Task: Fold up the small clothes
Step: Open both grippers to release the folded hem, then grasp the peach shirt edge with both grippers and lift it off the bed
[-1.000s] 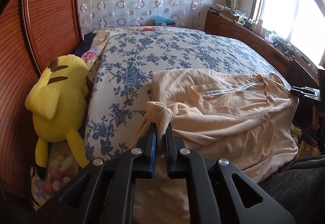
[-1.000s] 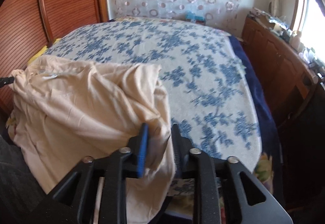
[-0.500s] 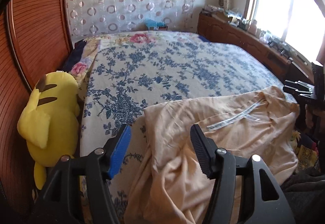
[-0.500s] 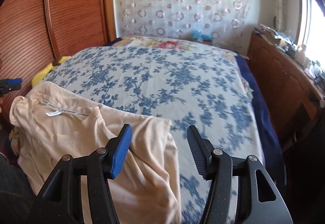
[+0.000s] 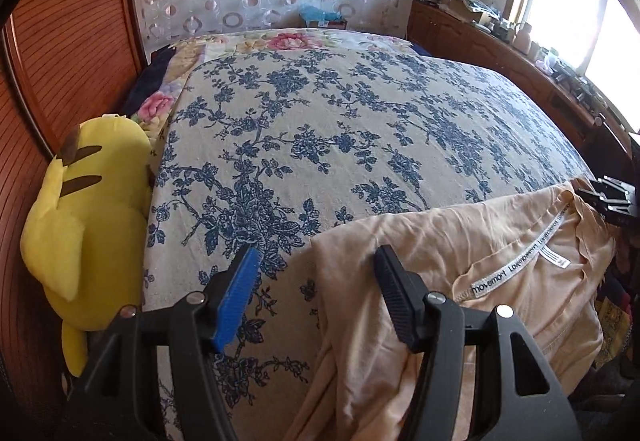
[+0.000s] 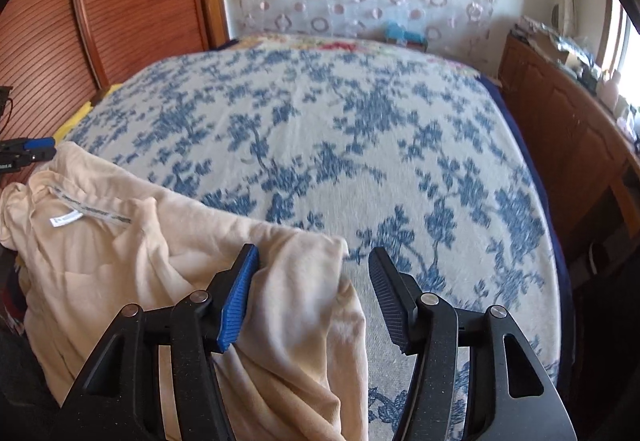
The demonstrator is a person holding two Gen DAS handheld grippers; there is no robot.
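Lying spread at the bed's (image 5: 360, 129) near edge, peach shirt (image 5: 460, 281) released: left tool (image 5: 316, 293) and right tool (image 6: 312, 293) both gaping, empty. Judging next: regripping shirt edges for folding.

Both wrist cams angled down, close over bed (image 5: 360, 145), shared shirt (image 5: 460, 281).

— What am I looking at?
— A bed (image 5: 360, 145) covered in a cream spread with blue flowers. A peach shirt (image 5: 460, 281) lies rumpled at its near edge, hanging over the side. A yellow plush toy (image 5: 92, 209) rests against the bed's left side.
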